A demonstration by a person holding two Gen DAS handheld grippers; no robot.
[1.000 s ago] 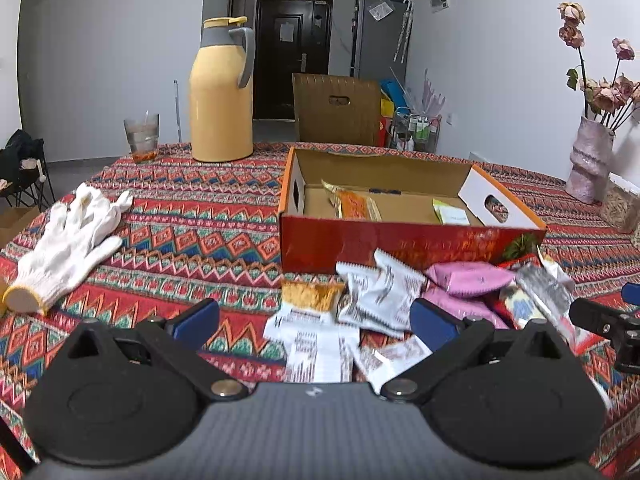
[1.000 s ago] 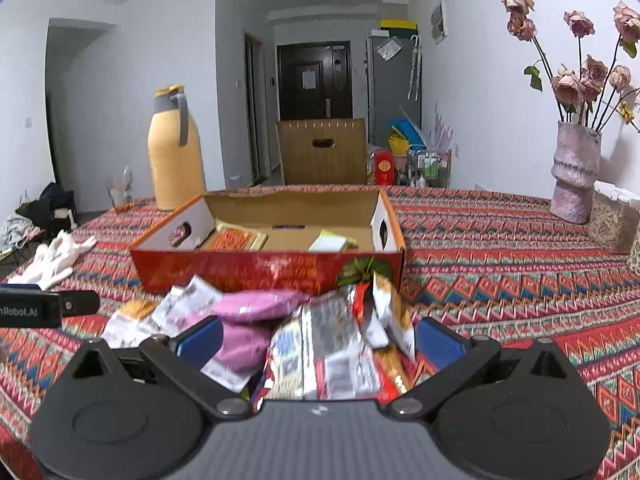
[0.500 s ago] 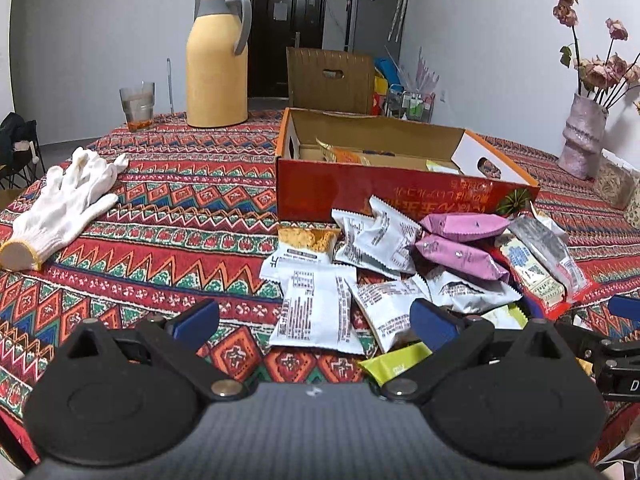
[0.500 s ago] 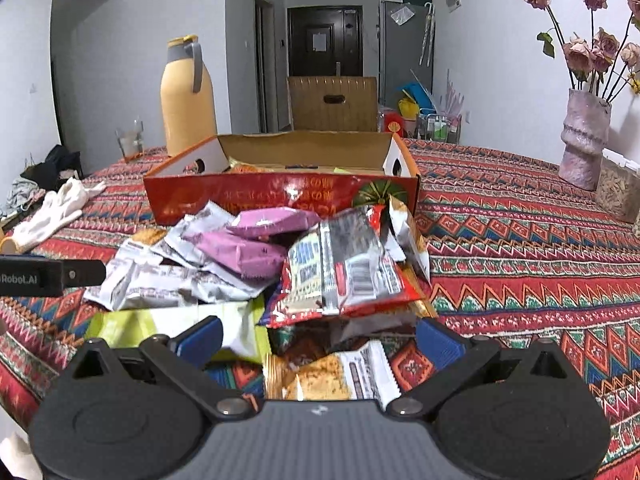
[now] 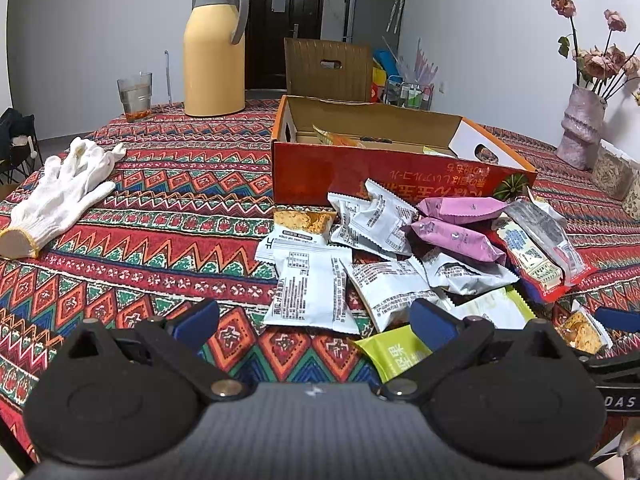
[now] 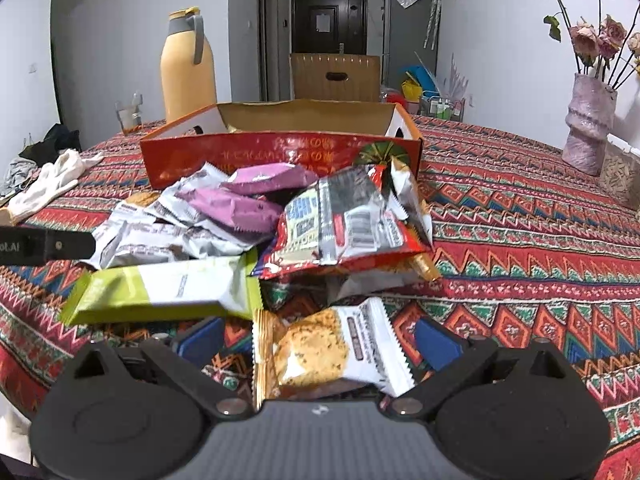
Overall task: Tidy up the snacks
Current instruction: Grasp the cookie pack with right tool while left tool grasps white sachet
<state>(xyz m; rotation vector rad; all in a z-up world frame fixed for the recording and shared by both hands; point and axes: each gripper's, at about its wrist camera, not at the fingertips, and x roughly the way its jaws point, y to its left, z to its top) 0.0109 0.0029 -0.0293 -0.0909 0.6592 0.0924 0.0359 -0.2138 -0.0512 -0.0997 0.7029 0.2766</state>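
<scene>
The right claw [image 6: 316, 338] stands wide open over a cookie packet [image 6: 332, 350] lying between its fingers. Just beyond lie a green bar [image 6: 160, 290] and a heap of snack packets [image 6: 272, 216] before a red box [image 6: 280, 152] on the bench [image 6: 520, 240].

White walls [image 5: 100, 20] all round; even indoor light. Dark door [image 5: 280, 20] at 12 o'clock, grey fridge [image 5: 372, 4] just beside it at 1. Brown cardboard box [image 5: 328, 68] on the floor behind the table. Table under a red patterned cloth [image 5: 160, 208]. Dark chair [image 5: 16, 140] with clothes at 9 o'clock.
</scene>
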